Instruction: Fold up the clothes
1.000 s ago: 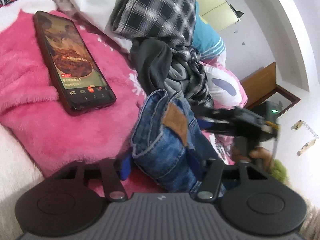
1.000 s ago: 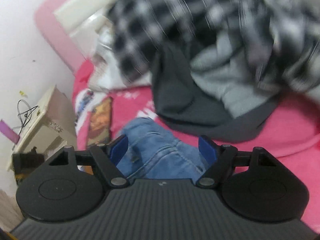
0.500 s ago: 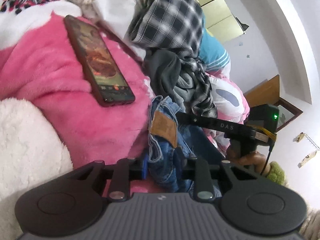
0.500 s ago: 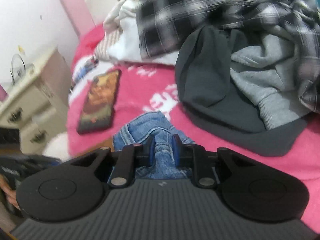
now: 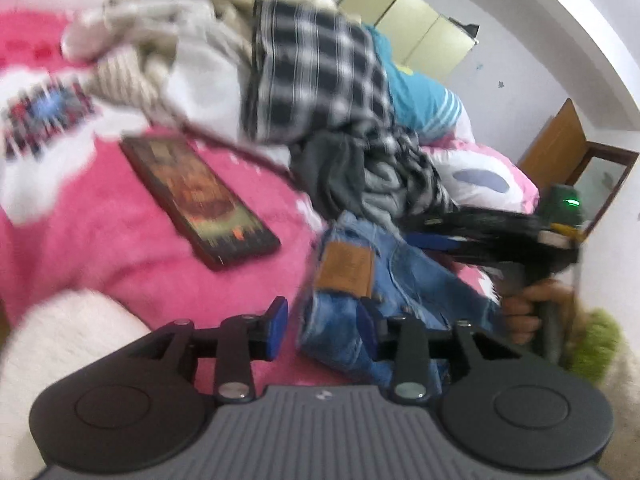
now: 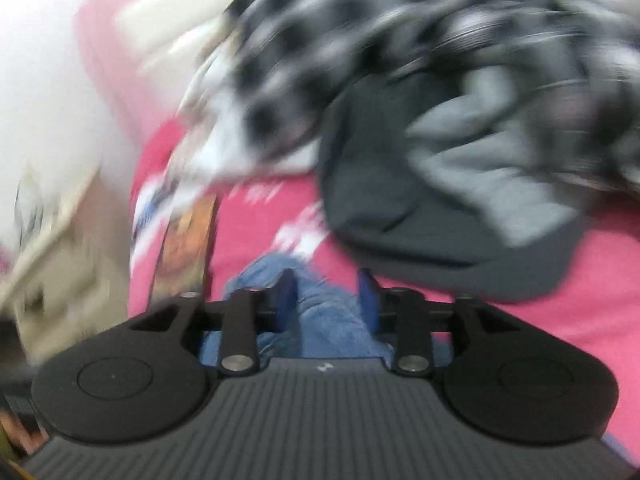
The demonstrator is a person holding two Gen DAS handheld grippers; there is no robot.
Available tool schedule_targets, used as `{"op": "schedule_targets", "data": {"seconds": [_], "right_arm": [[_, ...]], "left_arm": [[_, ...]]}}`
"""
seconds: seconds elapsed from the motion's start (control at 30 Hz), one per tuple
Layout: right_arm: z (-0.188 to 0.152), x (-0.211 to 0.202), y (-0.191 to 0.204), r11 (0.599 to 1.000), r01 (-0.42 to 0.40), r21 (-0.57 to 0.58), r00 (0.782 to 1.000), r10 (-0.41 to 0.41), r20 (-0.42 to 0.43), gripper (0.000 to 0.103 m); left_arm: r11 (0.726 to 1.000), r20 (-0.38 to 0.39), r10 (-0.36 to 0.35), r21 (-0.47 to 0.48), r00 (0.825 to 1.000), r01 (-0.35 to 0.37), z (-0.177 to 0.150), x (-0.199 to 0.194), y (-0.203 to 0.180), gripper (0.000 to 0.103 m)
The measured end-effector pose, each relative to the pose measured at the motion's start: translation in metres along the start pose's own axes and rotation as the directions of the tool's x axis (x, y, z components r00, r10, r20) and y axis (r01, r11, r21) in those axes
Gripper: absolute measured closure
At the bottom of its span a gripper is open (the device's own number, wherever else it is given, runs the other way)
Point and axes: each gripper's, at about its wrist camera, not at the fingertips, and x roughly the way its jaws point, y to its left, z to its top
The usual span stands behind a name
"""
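Note:
Folded blue jeans point(image 5: 400, 276) with a tan leather patch lie on the pink blanket point(image 5: 120, 264). My left gripper point(image 5: 321, 326) is at their near end, jaws opening. Its left pad point(image 5: 276, 328) stands clear of the denim and its right pad lies against the fold. In the left wrist view my right gripper point(image 5: 434, 240) reaches over the jeans from the right, held by a hand point(image 5: 528, 308). In the blurred right wrist view the right gripper point(image 6: 327, 294) straddles a ridge of the jeans point(image 6: 324, 320), jaws opening, with denim loose between the pads.
A phone point(image 5: 200, 200) with a lit screen lies on the blanket left of the jeans. Behind them is a heap with a plaid shirt point(image 5: 316, 80) and a dark grey hoodie point(image 6: 440, 200). A white fluffy cover point(image 5: 60, 340) is near left. A bedside cabinet point(image 6: 52, 240) stands beyond the bed.
Half a second ago both grippers were pinched on the denim; now both have spread apart. The left gripper has drawn back and rolled, and both views are smeared by motion.

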Motion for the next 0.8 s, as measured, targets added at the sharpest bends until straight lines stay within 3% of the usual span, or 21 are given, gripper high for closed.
{"op": "schedule_targets", "data": {"seconds": [0.1,0.2,0.27,0.33,0.43,0.53,0.63,0.7,0.77,0.8], "right_arm": [[0.001,-0.068,-0.021,0.991,0.030,0.128,0.982,-0.052,0.180,0.049],[-0.015,-0.144,-0.037,0.978,0.073,0.194,0.933,-0.136,0.333,0.049],[-0.038,-0.189,-0.046,0.965,0.135,0.227,0.890,-0.218,0.400,0.049],[-0.060,-0.219,-0.055,0.952,0.166,0.258,0.872,-0.264,0.411,0.049],[-0.088,-0.245,-0.063,0.938,0.225,0.264,0.869,-0.315,0.381,0.049],[-0.098,-0.241,-0.059,0.945,0.273,0.178,0.887,-0.319,0.333,0.049],[-0.099,-0.225,-0.050,0.950,0.312,0.029,0.913,-0.308,0.267,0.049],[-0.096,-0.209,-0.039,0.938,0.336,-0.082,0.923,-0.311,0.225,0.049],[-0.096,-0.191,-0.034,0.930,0.336,-0.151,0.933,-0.306,0.191,0.049],[-0.095,-0.182,-0.035,0.930,0.325,-0.171,0.939,-0.296,0.174,0.049]], "left_arm": [[1.000,0.069,0.013,0.021,0.998,-0.015,0.010,-0.018,-0.005,0.065],[0.999,0.104,-0.005,0.041,0.995,0.000,0.024,-0.024,-0.016,0.065],[0.996,0.088,-0.044,0.080,0.995,0.037,0.031,-0.012,-0.034,0.065],[0.990,0.070,-0.083,0.118,0.994,0.075,0.039,0.000,-0.053,0.065],[0.975,0.020,-0.135,0.180,0.991,0.130,0.045,0.031,-0.084,0.065],[0.961,-0.040,-0.127,0.242,0.991,0.133,0.043,0.071,-0.111,0.064],[0.959,-0.114,-0.045,0.273,0.993,0.074,0.038,0.108,-0.122,0.064],[0.952,-0.133,0.052,0.307,0.990,-0.009,0.034,0.128,-0.123,0.064],[0.929,-0.147,0.190,0.346,0.971,-0.129,0.027,0.146,-0.117,0.065],[0.931,-0.158,0.211,0.335,0.965,-0.149,0.023,0.151,-0.109,0.071]]}}
